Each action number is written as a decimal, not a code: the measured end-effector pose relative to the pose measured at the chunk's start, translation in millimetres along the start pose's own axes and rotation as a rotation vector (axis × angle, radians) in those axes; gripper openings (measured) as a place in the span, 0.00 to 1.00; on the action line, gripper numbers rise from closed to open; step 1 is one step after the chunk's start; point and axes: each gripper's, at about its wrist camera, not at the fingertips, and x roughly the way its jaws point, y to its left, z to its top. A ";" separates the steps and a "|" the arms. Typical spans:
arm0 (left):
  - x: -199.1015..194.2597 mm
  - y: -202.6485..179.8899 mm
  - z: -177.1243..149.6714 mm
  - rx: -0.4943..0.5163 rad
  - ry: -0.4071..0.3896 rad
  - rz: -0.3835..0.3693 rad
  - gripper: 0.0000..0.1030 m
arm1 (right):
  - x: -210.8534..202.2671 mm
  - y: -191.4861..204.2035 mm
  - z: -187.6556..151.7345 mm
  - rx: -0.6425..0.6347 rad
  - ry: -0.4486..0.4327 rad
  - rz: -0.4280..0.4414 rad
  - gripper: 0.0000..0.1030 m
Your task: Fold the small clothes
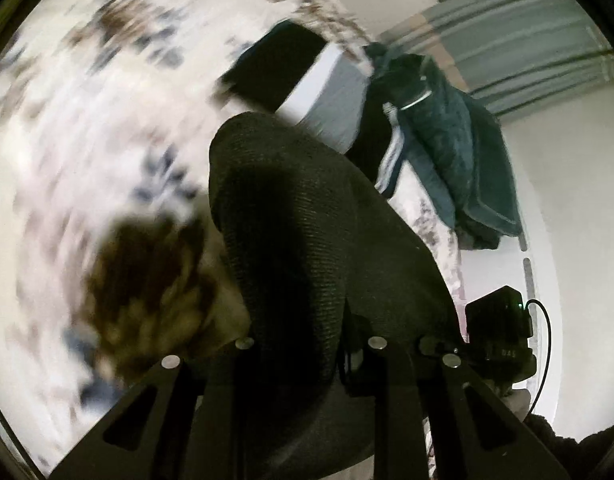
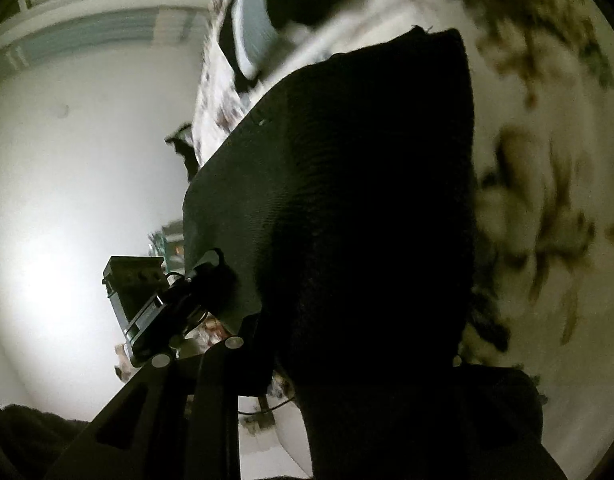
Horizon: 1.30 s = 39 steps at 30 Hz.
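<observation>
Dark knit garment, ribbed weave, drapes over both my grippers, lifted above floral bedspread. Left gripper narrow, clamped on cloth. Right gripper narrow, cloth bunched between fingers, held. No legible writing; I see blurred digits on black box, unreadable. Both grippers angle downward. Clothes pile lies farther back on bedspread.

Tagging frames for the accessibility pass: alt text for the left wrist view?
A dark knitted garment fills the centre, pinched between the left gripper's black fingers above a blurred white floral bedcover. Beyond lie a folded black, white and grey garment and a heap of dark teal clothing.
</observation>
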 end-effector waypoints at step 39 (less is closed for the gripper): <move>103.5 -47.0 234.7 0.283 -0.004 0.579 1.00 | -50.0 55.9 189.1 -0.023 -0.251 -0.892 0.98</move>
